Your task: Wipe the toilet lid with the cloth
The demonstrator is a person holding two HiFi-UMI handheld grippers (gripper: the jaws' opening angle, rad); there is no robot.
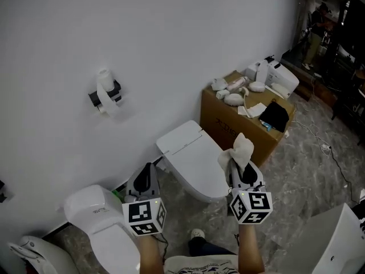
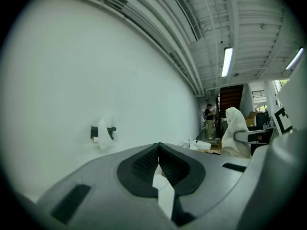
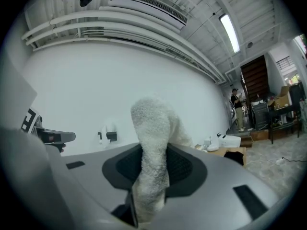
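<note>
A white toilet with its lid [image 1: 190,152] down stands against the wall, ahead of both grippers. My right gripper [image 1: 242,165] is raised above the toilet's right front edge and is shut on a white terry cloth [image 1: 240,148] that sticks up past the jaws; the same cloth [image 3: 152,150] fills the middle of the right gripper view. To the left of the toilet my left gripper [image 1: 147,176] is held up with its jaws closed and nothing between them; in the left gripper view this gripper [image 2: 158,163] points at the wall.
A cardboard box [image 1: 239,128] with white parts and a black item on top stands right of the toilet. A toilet-paper holder [image 1: 105,96] hangs on the wall at left. A second white toilet [image 1: 100,224] is at lower left. A cable [image 1: 328,153] runs across the marble floor.
</note>
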